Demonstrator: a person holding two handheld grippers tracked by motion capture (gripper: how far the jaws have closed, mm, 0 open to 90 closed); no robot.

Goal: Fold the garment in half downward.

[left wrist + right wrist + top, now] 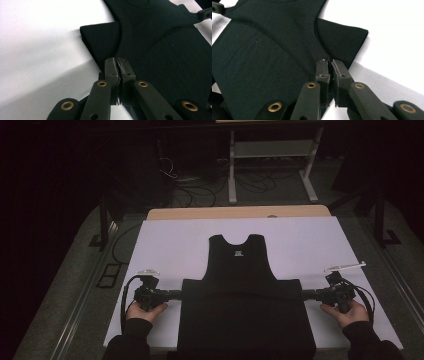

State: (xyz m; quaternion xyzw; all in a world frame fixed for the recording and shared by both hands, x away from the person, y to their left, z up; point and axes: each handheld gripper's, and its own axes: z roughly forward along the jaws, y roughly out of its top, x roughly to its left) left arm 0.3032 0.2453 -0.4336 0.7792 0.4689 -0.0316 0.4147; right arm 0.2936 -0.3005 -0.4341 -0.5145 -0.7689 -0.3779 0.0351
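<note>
The room beyond the counter (pixel 165 245) is nearly black: past its far edge only a pale metal frame (pixel 272 150) and loose cables on the floor (pixel 200 192) can be made out, and a strip of bare wood (pixel 240 212) shows along that far edge where the white cover stops. A black sleeveless shirt (pixel 242 265) lies flat on the white cover, its neck toward the far edge and its lower part folded up into a broad dark band that reaches the near edge, where its bottom is cut off from the high view. The black cloth swallows detail, so the layers of the fold are hard to separate. The left tongs (pixel 179 293) meet the left end of the band and the right tongs (pixel 306 294) the right end, each held by a hand near the counter's near corners. In the left gripper view the left tongs (pixel 119 67) are pressed together on the shirt's (pixel 160 50) folded edge; in the right gripper view the right tongs (pixel 330 67) likewise pinch the shirt's (pixel 274 45) edge.
</note>
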